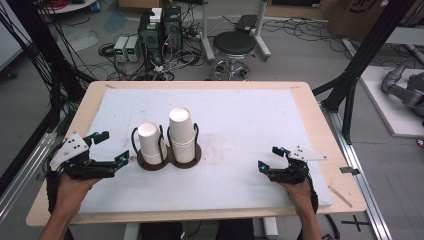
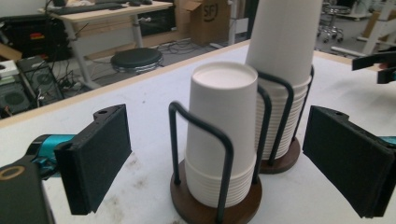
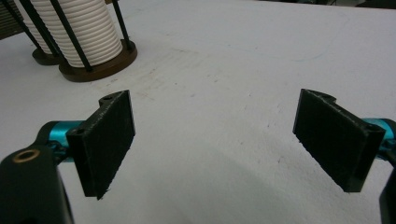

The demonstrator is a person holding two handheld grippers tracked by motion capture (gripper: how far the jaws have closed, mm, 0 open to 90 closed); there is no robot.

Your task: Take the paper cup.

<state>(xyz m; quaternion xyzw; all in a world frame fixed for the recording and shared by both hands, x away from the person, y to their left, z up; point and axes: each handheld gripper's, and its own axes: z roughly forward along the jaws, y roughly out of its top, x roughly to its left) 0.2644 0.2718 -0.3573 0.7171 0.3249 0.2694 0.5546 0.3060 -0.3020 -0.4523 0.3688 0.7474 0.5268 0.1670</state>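
Observation:
Two stacks of white paper cups stand upside down in a dark wooden holder (image 1: 169, 161) with black wire loops, at the middle left of the white mat. The shorter stack (image 1: 150, 141) (image 2: 223, 135) is on the left, the taller stack (image 1: 182, 133) (image 2: 282, 70) on the right. My left gripper (image 1: 112, 147) (image 2: 224, 163) hovers open just left of the shorter stack, its jaws wide and nothing touching its pads. My right gripper (image 1: 269, 159) (image 3: 215, 140) rests open over bare mat at the right front, well away from the cups (image 3: 77, 28).
The white mat (image 1: 240, 130) covers most of the wooden table (image 1: 320, 130). Behind the table on the floor are a black stool (image 1: 234, 47), computer boxes (image 1: 160, 30) and many cables. Black frame posts (image 1: 360, 60) stand at the right.

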